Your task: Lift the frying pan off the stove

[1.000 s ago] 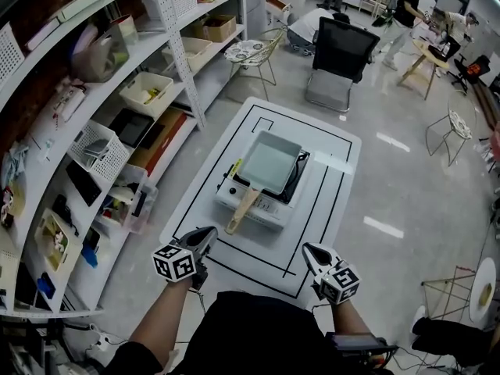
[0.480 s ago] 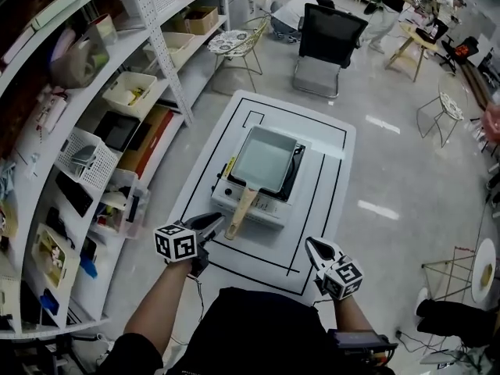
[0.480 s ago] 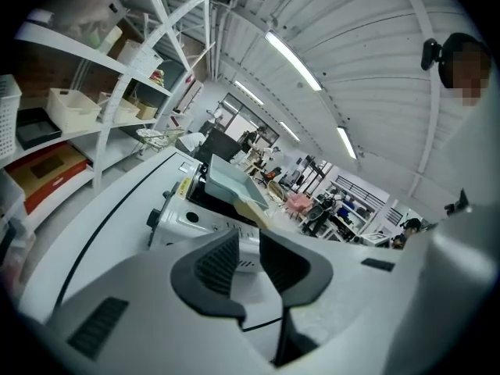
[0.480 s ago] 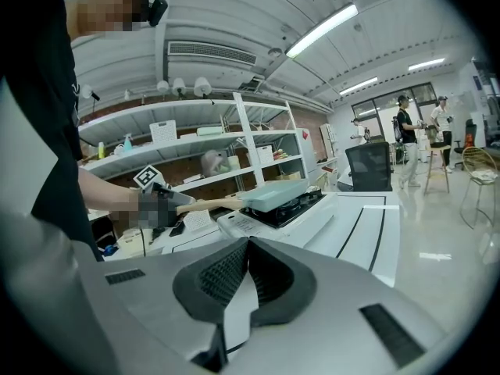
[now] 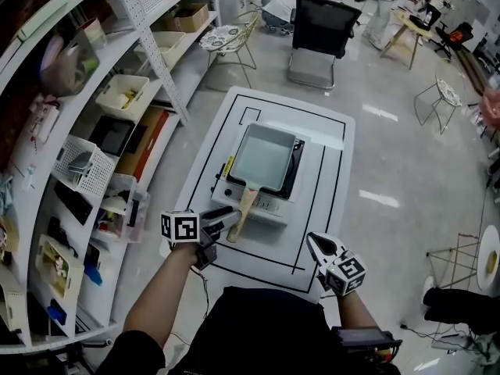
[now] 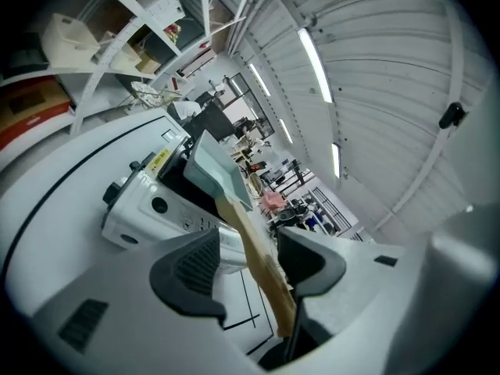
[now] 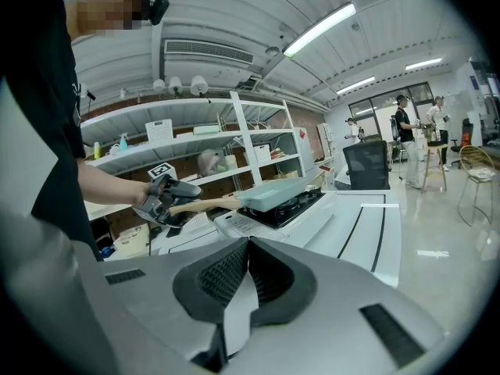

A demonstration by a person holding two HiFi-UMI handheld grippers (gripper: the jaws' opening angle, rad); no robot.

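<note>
A pale grey-green rectangular frying pan (image 5: 266,156) sits on a white portable stove (image 5: 251,205) on a low white table (image 5: 328,178). Its wooden handle (image 5: 244,208) points toward me. My left gripper (image 5: 230,219) has its jaws on either side of the handle's end and they are opening. In the left gripper view the handle (image 6: 258,252) runs between the pads, close to the right pad, with a gap to the left one. My right gripper (image 5: 314,245) hovers over the table's near right part, shut and empty. The right gripper view shows the pan (image 7: 273,191) and the left gripper (image 7: 168,198) on its handle.
White shelving (image 5: 86,131) full of boxes and baskets runs along the left. A black office chair (image 5: 316,33) stands beyond the table's far end. Black tape lines (image 5: 312,217) mark the table top. People work at desks far back.
My left gripper has moved forward and right to the pan handle, and its jaws have spread around it. The right gripper has barely moved.
</note>
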